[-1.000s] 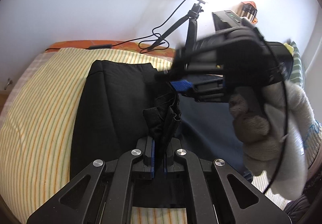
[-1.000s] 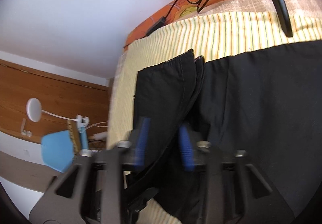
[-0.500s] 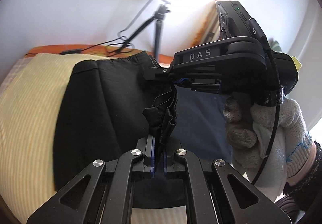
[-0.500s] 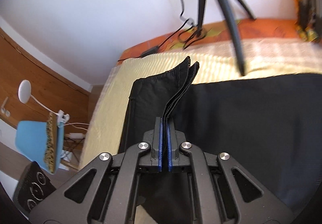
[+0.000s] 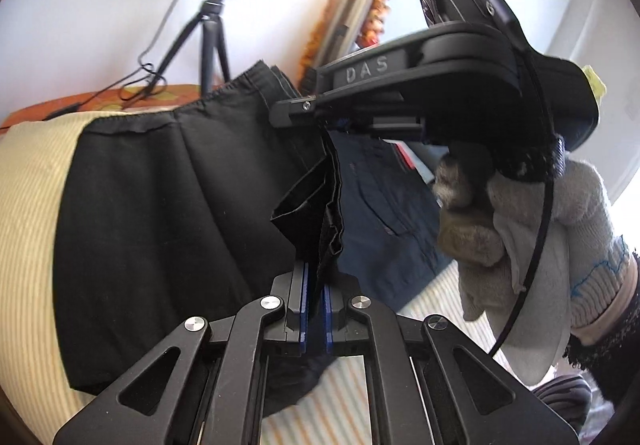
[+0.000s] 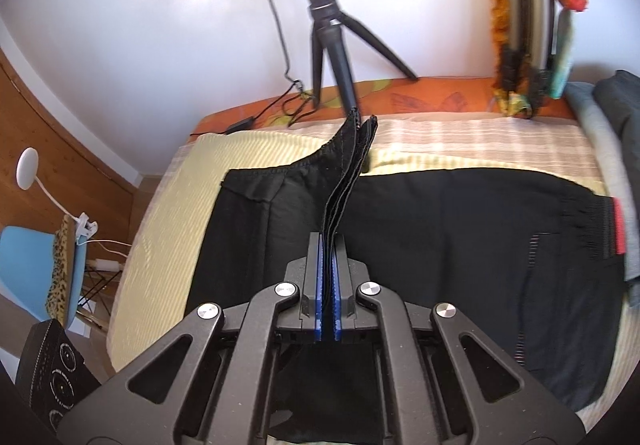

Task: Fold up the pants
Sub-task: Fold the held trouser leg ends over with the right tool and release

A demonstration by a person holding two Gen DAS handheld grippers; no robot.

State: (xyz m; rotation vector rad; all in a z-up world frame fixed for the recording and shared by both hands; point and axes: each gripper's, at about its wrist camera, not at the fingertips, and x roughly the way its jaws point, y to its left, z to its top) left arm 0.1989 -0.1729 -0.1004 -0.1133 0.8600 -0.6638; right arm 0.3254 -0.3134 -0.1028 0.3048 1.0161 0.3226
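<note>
both grippers lifting the hem end

right gripper (image 6: pixel 328 285) now clamped beside left gripper (image 5: pixel 315 305) on black pants (image 5: pixel 160 213), raised above the striped bed (image 6: pixel 180 181); fold-over can start.

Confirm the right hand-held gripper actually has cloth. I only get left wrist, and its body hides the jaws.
Observer: Yes. In the right wrist view, the right hand-held gripper is shut on a stacked edge of the black pants, and that edge stands up beyond the tips.
Operator: Where's the waistband?
Observer: It lies flat at the far right of the bed. The gathered waistband has a red strip along its end.
Operator: Anything off the bed's left edge?
Observer: A blue chair stands on the floor beside it.
</note>
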